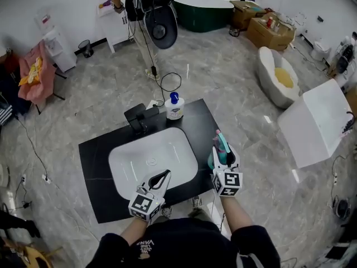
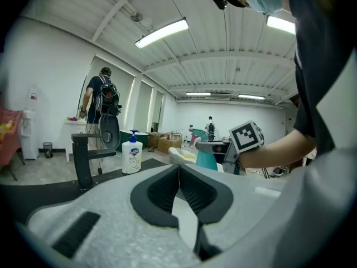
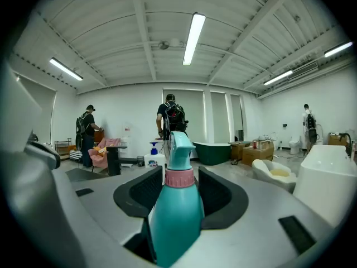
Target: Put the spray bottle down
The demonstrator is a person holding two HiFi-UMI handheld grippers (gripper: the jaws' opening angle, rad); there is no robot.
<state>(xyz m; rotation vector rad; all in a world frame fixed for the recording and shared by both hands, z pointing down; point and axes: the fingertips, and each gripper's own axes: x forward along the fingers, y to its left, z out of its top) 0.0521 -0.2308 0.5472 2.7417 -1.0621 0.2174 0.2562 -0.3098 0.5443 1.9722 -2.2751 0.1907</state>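
- Your left gripper (image 1: 163, 177): jaws pressed together with nothing in them, by the near rim of the white basin (image 1: 120, 163). Keep it parked clear.
- Black counter (image 1: 95, 149): the bare strip right of the basin looks like the best landing spot, well apart from the soap bottle (image 1: 174, 106) at the back.
- Your right gripper (image 1: 224, 156): pinching the teal spray bottle (image 1: 218, 148) by its body, upright, near the counter's right edge. Can't tell if the base touches. Set it flat, in from the edge, then spread the jaws.
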